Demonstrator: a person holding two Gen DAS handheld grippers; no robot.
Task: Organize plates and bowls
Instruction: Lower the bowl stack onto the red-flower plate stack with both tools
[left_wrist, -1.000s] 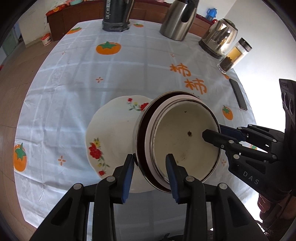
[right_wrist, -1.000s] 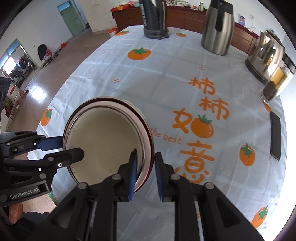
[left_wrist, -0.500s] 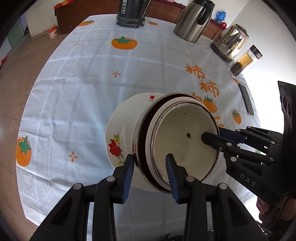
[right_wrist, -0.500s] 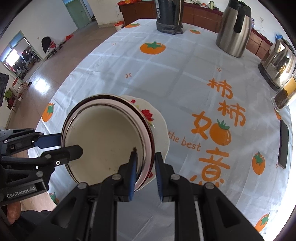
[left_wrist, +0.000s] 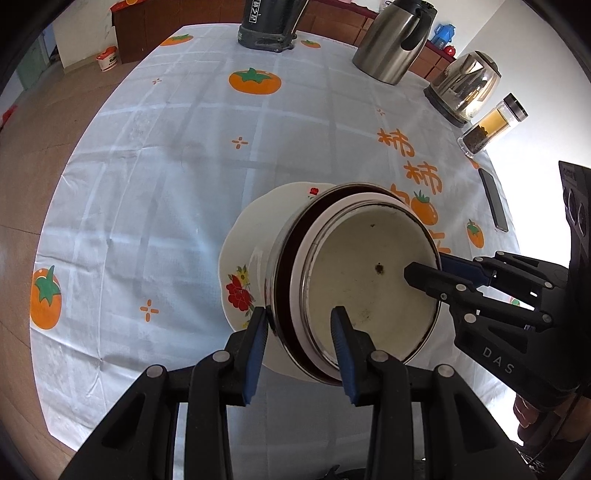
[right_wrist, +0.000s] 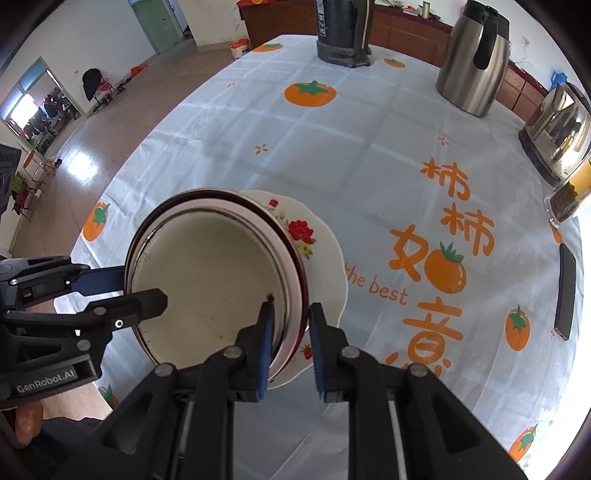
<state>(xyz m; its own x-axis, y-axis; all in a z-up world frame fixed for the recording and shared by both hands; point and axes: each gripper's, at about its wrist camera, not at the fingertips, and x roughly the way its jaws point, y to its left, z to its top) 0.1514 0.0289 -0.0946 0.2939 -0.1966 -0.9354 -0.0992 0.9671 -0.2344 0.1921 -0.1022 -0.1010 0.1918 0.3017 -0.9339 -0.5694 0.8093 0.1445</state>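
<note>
Compared with one second earlier, more of the floral plate (left_wrist: 243, 258) shows beyond the carried bowl (left_wrist: 369, 280), and the bowl lies nearer its centre. Left gripper (left_wrist: 299, 347) grasps the bowl's near rim, one finger inside and one outside; right gripper (right_wrist: 290, 343) pinches the opposite rim in the same manner, so the bowl sits directly ahead of both pairs of fingers, tilted, over the plate. Whether it touches the plate cannot be told. Progress, as judged: bowl brought above the plate on the tabletop (left_wrist: 184, 184); lowering and release remain. Legible writing: "the best" (right_wrist: 376, 286) on the cloth beyond the right fingers, with large orange Chinese characters (right_wrist: 458, 199); "DAS" and "GenRobot.AI" on the gripper bodies.
</note>
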